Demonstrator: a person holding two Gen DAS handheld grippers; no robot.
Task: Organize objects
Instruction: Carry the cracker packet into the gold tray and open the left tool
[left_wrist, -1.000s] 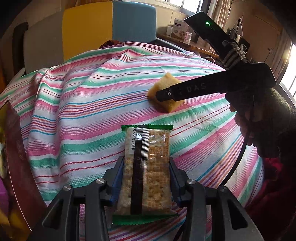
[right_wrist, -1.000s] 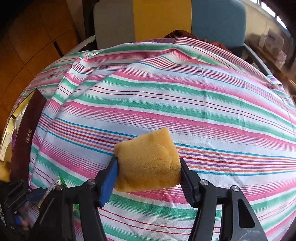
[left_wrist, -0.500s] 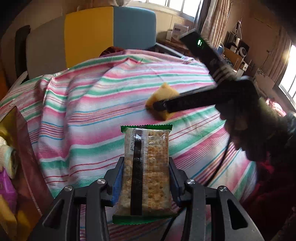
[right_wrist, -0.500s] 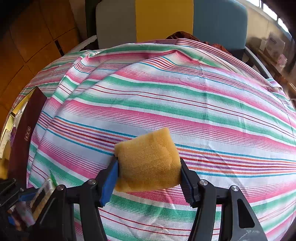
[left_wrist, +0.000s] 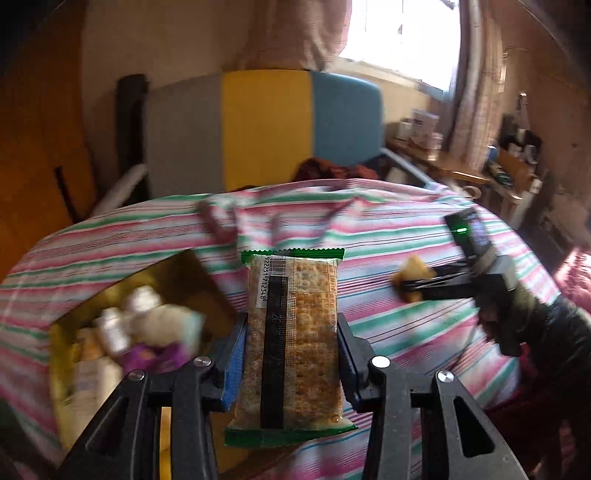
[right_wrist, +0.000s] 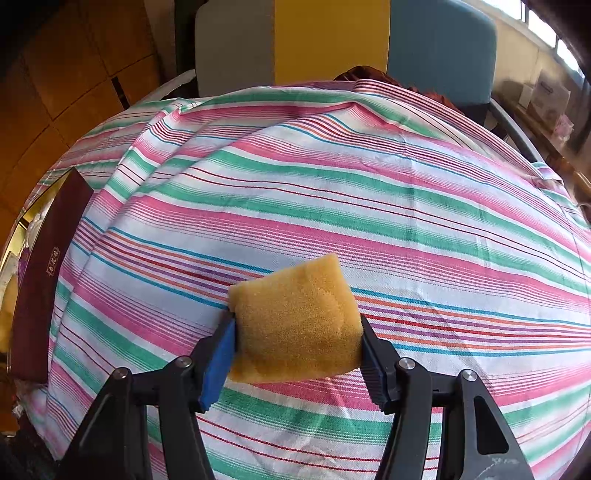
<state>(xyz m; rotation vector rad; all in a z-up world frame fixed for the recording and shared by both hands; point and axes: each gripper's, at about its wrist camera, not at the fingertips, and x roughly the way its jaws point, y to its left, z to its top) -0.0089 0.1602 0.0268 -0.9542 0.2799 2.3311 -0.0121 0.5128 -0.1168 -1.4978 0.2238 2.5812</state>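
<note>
Two grips — left claw (left_wrist: 291, 354) clamps cracker packet (left_wrist: 291, 332), right claw (right_wrist: 297, 354) clamps sponge (right_wrist: 295, 317) — bedspread (right_wrist: 369, 203) open.

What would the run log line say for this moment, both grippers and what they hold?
left gripper: shut on cracker packet | right gripper: shut on sponge | box: open, holds items | surface: striped cloth

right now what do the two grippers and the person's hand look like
Both are black plastic two-finger tools with silver screws. The left gripper and the right gripper each have one blue pad and one dark ribbed pad. In the left wrist view the right one carries a black device with a green light. The sleeve is dark.
</note>
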